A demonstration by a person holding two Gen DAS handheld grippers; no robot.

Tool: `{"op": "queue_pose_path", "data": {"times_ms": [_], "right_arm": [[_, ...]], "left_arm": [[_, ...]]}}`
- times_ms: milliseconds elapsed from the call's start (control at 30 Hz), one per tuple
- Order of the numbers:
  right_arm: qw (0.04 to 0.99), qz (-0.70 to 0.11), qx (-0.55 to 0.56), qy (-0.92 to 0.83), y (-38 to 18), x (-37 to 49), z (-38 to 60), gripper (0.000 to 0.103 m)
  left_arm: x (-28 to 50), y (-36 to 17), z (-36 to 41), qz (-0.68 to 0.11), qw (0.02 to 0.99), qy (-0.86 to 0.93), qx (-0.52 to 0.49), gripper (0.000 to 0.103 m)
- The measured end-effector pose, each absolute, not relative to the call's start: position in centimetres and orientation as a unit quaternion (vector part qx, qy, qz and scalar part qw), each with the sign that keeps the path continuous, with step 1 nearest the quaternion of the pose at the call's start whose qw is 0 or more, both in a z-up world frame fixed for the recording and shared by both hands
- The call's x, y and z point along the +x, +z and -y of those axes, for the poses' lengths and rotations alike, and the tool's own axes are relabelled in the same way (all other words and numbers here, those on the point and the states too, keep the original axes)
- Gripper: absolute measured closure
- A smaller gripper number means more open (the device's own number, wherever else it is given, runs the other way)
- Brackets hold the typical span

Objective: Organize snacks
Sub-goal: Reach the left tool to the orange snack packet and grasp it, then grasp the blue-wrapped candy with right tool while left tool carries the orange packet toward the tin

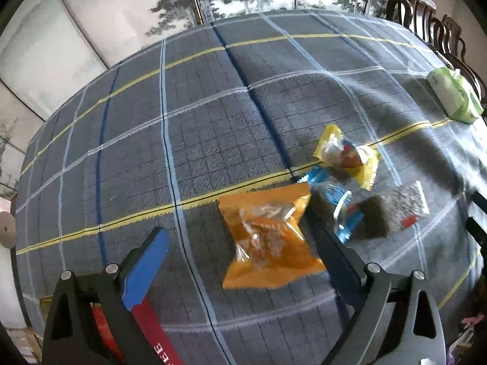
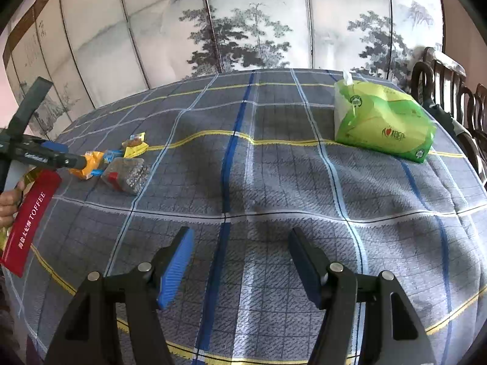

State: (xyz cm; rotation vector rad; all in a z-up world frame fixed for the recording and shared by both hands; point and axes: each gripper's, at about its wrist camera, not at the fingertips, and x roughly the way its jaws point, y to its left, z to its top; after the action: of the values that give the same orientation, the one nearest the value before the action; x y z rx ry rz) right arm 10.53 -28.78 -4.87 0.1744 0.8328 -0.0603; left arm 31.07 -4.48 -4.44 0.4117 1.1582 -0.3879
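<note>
Several snack packets lie together on the plaid tablecloth. In the left wrist view an orange packet (image 1: pixel 269 237) lies between the fingers of my open left gripper (image 1: pixel 240 237). Beyond it are a blue wrapper (image 1: pixel 338 203), a yellow packet (image 1: pixel 348 155) and a clear packet with dark contents (image 1: pixel 408 203). The right wrist view shows the same group far left: orange (image 2: pixel 91 162), yellow (image 2: pixel 135 146), clear (image 2: pixel 127 175). A red TOFFEE box (image 2: pixel 29 222) hangs by the left gripper (image 2: pixel 45 158). My right gripper (image 2: pixel 240 243) is open and empty over bare cloth.
A green tissue pack (image 2: pixel 380 121) stands at the table's far right; it also shows in the left wrist view (image 1: pixel 453 97). Dark wooden chairs (image 2: pixel 447 91) line the right edge. A painted folding screen (image 2: pixel 243 24) stands behind the table.
</note>
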Motion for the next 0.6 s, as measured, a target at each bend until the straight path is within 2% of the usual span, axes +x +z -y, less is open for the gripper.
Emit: {"op": "queue_pose_path", "data": {"times_ms": [33,67,100,200,300,367,600], "right_arm": [[0.910,-0.405,0.084,-0.028,-4.9,10.6,28.8,0.037],[0.910,-0.405,0.084,-0.027,-4.9,10.6,28.7,0.037],[0.910,-0.405,0.085,-0.027,-4.9,10.6,28.8,0.037],[0.907,-0.410,0.087,-0.027,-5.0,10.8,28.8,0.037],[0.904,-0.416,0.088,-0.029,-5.2,11.0,28.9,0.037],[0.903,-0.419,0.089,-0.030,-5.3,11.0,29.0,0.037],[0.903,-0.418,0.094,-0.030,-5.3,11.0,29.4,0.037]], "left_arm": [[31.3,-4.8,4.5,-0.542,0.798,-0.179,0.194,0.013],[31.5,-5.0,4.5,-0.545,0.796,-0.179,0.194,0.026],[31.7,-5.3,4.4,-0.551,0.792,-0.179,0.193,0.045],[31.8,-5.9,4.3,-0.552,0.795,-0.174,0.182,0.057],[30.8,-6.1,4.0,-0.547,0.808,-0.146,0.163,0.063],[29.0,-5.5,3.3,-0.549,0.814,-0.148,0.120,0.063],[20.1,-2.0,2.3,-0.521,0.840,-0.130,0.081,0.063]]}}
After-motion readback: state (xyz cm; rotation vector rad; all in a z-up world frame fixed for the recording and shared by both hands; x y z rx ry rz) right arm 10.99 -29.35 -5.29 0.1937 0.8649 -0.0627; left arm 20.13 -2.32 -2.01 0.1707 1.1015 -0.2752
